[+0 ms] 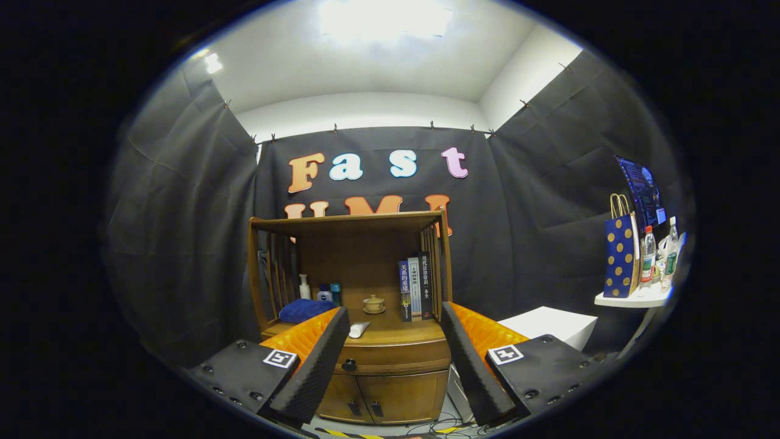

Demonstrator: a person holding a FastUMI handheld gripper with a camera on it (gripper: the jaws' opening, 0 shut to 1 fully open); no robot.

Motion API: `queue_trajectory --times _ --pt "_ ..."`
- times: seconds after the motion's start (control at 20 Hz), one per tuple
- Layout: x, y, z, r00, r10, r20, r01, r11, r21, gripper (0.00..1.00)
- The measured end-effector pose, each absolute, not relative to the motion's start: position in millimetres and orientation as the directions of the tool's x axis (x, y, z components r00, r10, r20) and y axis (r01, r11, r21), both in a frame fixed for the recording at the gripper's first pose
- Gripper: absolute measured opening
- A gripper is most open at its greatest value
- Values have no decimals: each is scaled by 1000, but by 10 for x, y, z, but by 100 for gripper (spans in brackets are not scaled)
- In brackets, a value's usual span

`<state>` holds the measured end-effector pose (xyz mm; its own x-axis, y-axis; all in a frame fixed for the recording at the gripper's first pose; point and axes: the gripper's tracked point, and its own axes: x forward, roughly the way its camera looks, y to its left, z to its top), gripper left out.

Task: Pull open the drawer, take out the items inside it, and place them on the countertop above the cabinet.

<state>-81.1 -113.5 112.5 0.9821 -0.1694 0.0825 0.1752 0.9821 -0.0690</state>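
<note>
A wooden cabinet [390,390] stands against the cloth wall, some way beyond my fingers. Its drawer [396,356] is closed, with a small dark knob [348,364] near its left end. My gripper [393,350] is open and holds nothing; the drawer front shows in the wide gap between the fingers. On the countertop [396,332] above the drawer lie a white tube [358,330], a folded blue cloth [304,310], a small ceramic cup on a saucer [373,303], a few bottles [320,291] and several upright books [416,288].
Two cupboard doors [381,399] sit below the drawer, with cables on the floor in front. A white box [551,326] stands right of the cabinet. Farther right, a white shelf [634,299] carries a dotted blue gift bag [620,256] and bottles [658,256], with a monitor [640,189] above.
</note>
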Motion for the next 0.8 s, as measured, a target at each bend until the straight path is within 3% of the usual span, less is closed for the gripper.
queue_trajectory --times 0.8 --pt "-747 -980 1074 987 -143 71 149 985 -84 98"
